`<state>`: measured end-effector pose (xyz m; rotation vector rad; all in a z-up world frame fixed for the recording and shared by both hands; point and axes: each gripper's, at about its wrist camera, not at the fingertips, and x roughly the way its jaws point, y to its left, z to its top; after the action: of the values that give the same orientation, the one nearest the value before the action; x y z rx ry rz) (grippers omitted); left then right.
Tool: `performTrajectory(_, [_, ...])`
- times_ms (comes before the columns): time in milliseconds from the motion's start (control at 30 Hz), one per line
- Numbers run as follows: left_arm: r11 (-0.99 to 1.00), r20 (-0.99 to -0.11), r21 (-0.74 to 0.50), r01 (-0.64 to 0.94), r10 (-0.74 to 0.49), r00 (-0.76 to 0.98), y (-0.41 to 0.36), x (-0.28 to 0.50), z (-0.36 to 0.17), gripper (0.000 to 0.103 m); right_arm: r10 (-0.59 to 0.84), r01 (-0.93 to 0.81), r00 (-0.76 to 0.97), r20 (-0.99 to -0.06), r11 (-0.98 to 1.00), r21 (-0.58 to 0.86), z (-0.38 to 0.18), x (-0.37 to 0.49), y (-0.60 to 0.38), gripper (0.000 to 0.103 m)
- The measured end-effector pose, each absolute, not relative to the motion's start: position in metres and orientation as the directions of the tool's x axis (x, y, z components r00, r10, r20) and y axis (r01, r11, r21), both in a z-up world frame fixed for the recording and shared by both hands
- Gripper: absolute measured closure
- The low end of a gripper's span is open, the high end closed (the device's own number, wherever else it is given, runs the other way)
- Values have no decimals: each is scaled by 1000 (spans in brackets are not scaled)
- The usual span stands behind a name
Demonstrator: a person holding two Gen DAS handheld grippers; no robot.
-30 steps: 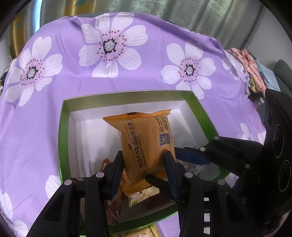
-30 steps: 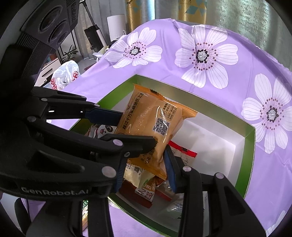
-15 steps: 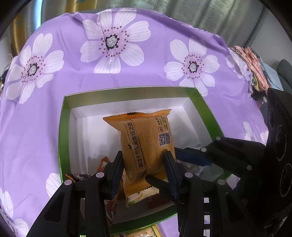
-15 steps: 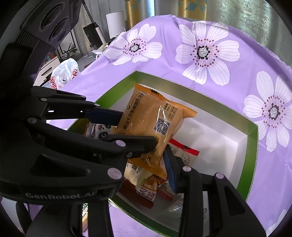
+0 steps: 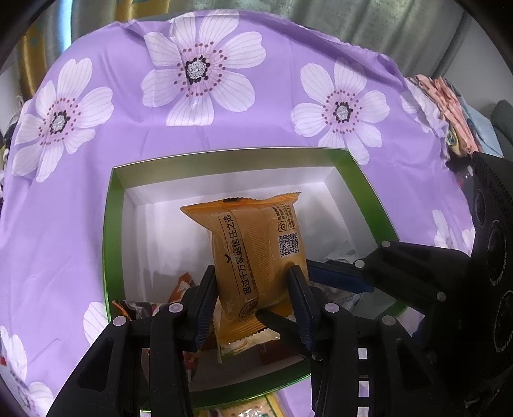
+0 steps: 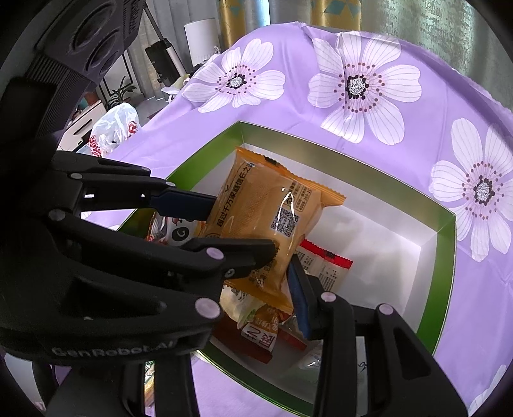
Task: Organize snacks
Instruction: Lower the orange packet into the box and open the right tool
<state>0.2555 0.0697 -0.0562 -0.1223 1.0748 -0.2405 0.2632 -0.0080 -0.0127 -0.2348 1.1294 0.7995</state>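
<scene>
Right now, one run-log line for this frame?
left gripper: shut on orange snack pack | right gripper: shut on same pack | pack: above green box | box: other snacks inside

Setting: a home, living-room type. Evidence: table under a purple floral tablecloth (image 6: 400, 150); grey-green curtains (image 5: 368, 22) with gold patterned drapes (image 6: 231, 19) behind; potted plant (image 6: 120, 93) on a white low cabinet (image 6: 81, 123) (far left of the right wrist view); white plastic shopping bag (image 6: 112, 126); folded fabrics (image 5: 449, 109) stacked at the table edge; a tall white appliance (image 6: 200, 40).
</scene>
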Motion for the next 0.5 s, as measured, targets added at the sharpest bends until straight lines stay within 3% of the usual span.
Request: performTrajectory(500, [972, -866, -202, 117, -233, 442, 67, 255, -58, 59, 456, -671, 185, -871, 706, 227, -13, 261, -9, 62])
